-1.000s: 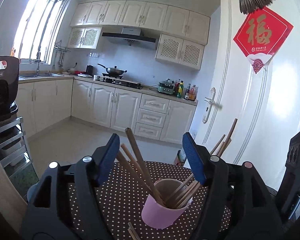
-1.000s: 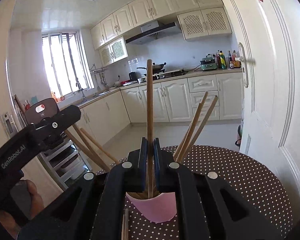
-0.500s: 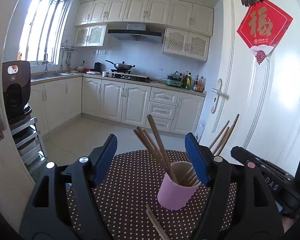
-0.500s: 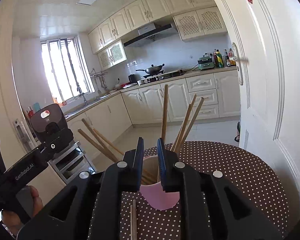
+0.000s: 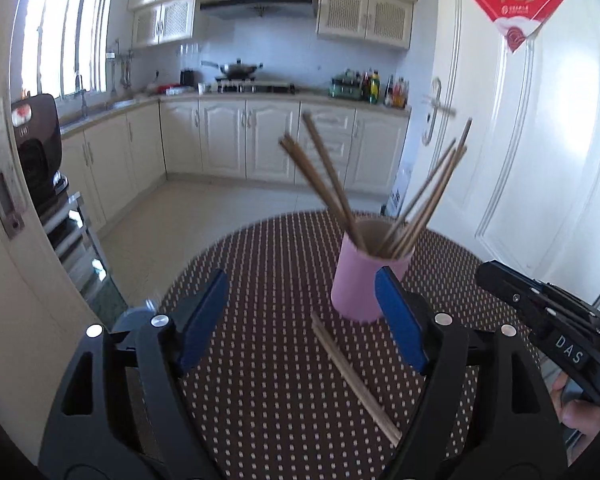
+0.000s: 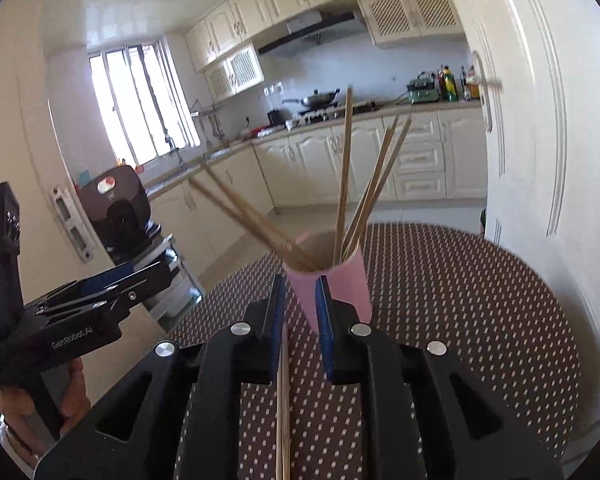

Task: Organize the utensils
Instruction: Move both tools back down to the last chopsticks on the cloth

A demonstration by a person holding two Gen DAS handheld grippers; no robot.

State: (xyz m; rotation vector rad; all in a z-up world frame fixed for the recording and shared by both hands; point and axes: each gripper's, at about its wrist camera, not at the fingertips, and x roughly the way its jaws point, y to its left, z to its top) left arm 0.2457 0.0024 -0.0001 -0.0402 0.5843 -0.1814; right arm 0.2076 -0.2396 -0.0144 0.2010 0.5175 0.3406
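While your left gripper (image 5: 302,312) hangs over the dotted table (image 5: 260,400) with its jaws spread wide and nothing between them, your right gripper (image 6: 300,312) shows only a narrow gap — also holding nothing. Just ahead of both stands the pink cup (image 5: 370,280), upright, with chopsticks (image 5: 328,184) fanned out of it to either side. Two more loose chopsticks (image 5: 354,376) lie flat on the cloth just in front of the cup — one end near its base.
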